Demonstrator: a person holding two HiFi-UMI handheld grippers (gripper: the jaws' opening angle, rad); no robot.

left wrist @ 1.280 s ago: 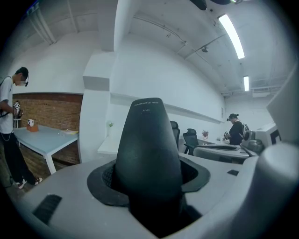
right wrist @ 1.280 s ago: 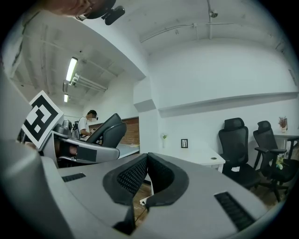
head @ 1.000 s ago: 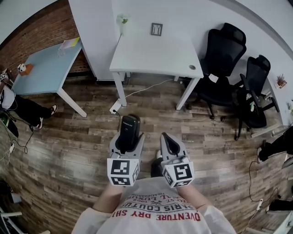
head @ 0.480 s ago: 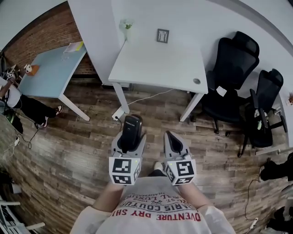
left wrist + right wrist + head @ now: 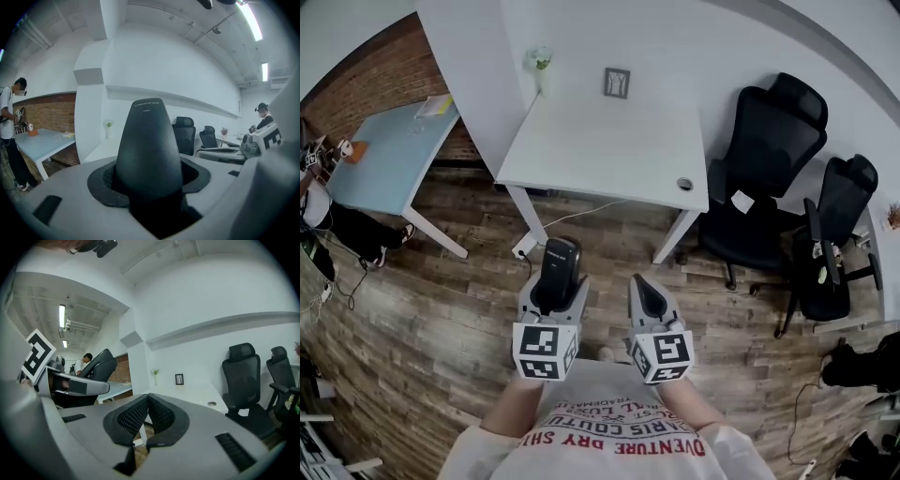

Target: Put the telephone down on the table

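Note:
A black telephone handset (image 5: pixel 558 269) (image 5: pixel 148 145) stands out forward from between the jaws of my left gripper (image 5: pixel 553 289) (image 5: pixel 149 180), which is shut on it, held above the wooden floor. My right gripper (image 5: pixel 649 298) (image 5: pixel 146 420) is beside it to the right, shut with its pads together and nothing between them. The white table (image 5: pixel 609 141) (image 5: pixel 192 391) lies ahead, a short way past both grippers, its top bare apart from a small framed picture (image 5: pixel 617 82) and a little plant (image 5: pixel 538 60) at the back edge.
Two black office chairs (image 5: pixel 769 159) (image 5: pixel 834 234) stand right of the white table. A light blue table (image 5: pixel 380 155) is at the left by a brick wall, with a person (image 5: pixel 13 122) next to it. A cable and plug (image 5: pixel 525 246) lie on the floor by the table leg.
The white table has drawn nearer and shifted slightly left in the head view as I walk toward it. Both grippers keep their hold and spacing.

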